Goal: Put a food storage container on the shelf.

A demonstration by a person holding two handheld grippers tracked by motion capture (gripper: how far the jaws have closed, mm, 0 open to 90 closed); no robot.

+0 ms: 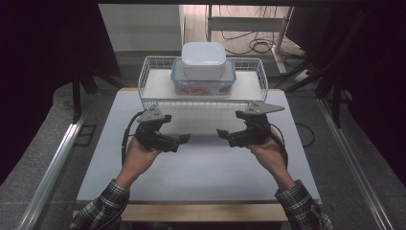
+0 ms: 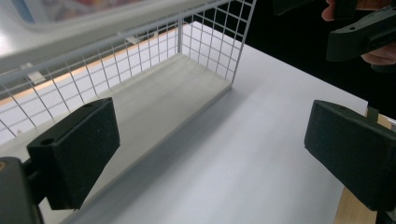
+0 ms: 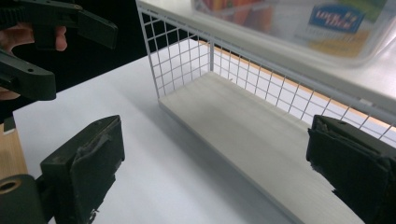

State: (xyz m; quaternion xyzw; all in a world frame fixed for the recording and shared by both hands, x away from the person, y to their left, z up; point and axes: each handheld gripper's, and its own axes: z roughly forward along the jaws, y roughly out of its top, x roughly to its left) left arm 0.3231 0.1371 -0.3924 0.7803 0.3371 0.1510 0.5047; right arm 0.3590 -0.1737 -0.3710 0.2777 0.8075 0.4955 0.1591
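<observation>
A blue label [image 3: 337, 17] on the clear container [image 3: 299, 23] carries white lettering too blurred to read.

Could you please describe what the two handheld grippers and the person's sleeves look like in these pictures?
Both the left gripper and the right gripper are matte black, each topped by a grey three-cornered plate, with a black cable looping back along the wrist. Their jaws are blocky black pads; the right gripper's show scuffed, worn faces in its own view. The person wears plaid sleeves in a dark check.
</observation>
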